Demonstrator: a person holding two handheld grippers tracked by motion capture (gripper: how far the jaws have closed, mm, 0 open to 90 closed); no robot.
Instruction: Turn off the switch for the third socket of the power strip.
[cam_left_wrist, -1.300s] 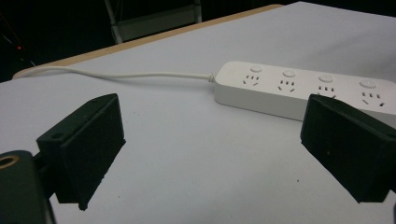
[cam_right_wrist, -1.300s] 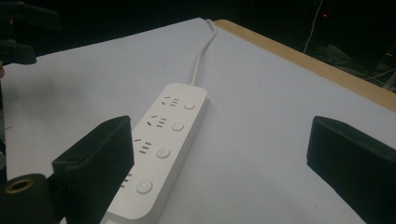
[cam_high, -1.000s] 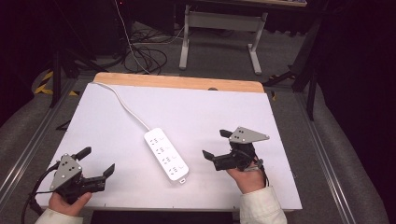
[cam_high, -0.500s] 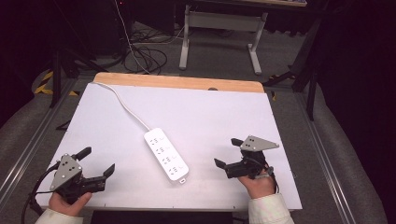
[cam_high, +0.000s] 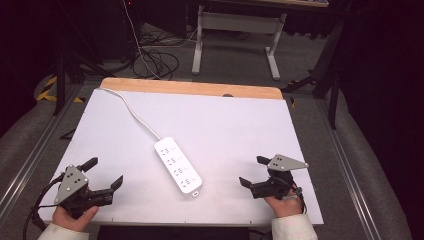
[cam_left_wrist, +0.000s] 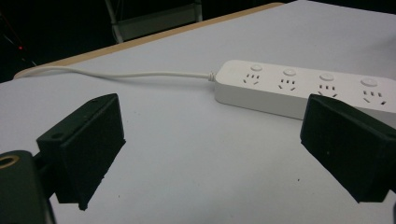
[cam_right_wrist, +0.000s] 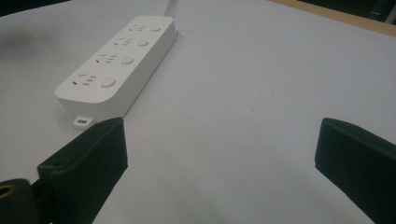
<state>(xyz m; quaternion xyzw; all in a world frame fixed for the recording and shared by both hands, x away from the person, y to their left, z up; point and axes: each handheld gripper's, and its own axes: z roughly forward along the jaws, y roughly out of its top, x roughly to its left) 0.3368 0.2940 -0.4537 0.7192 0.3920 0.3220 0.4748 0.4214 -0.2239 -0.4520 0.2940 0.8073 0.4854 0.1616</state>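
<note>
A white power strip (cam_high: 177, 166) with several sockets lies at an angle on the middle of the white tabletop (cam_high: 235, 125). Its cord (cam_high: 131, 108) runs off to the far left corner. My left gripper (cam_high: 105, 172) rests open near the front left corner, with nothing between its jaws. My right gripper (cam_high: 252, 171) is open near the front right, also holding nothing. In the left gripper view the power strip (cam_left_wrist: 303, 88) lies beyond the open gripper (cam_left_wrist: 215, 149). In the right gripper view the power strip (cam_right_wrist: 119, 60) is off to the upper left of the open gripper (cam_right_wrist: 224, 158).
A wooden strip (cam_high: 200, 89) borders the table's far edge. Beyond it, cables (cam_high: 155, 55) lie on the floor beside a metal stand (cam_high: 235, 30). Grey padded rails run along both sides of the table.
My right gripper has drawn back toward the near edge and slightly to the right, staying open. The left gripper and the power strip have not moved.
</note>
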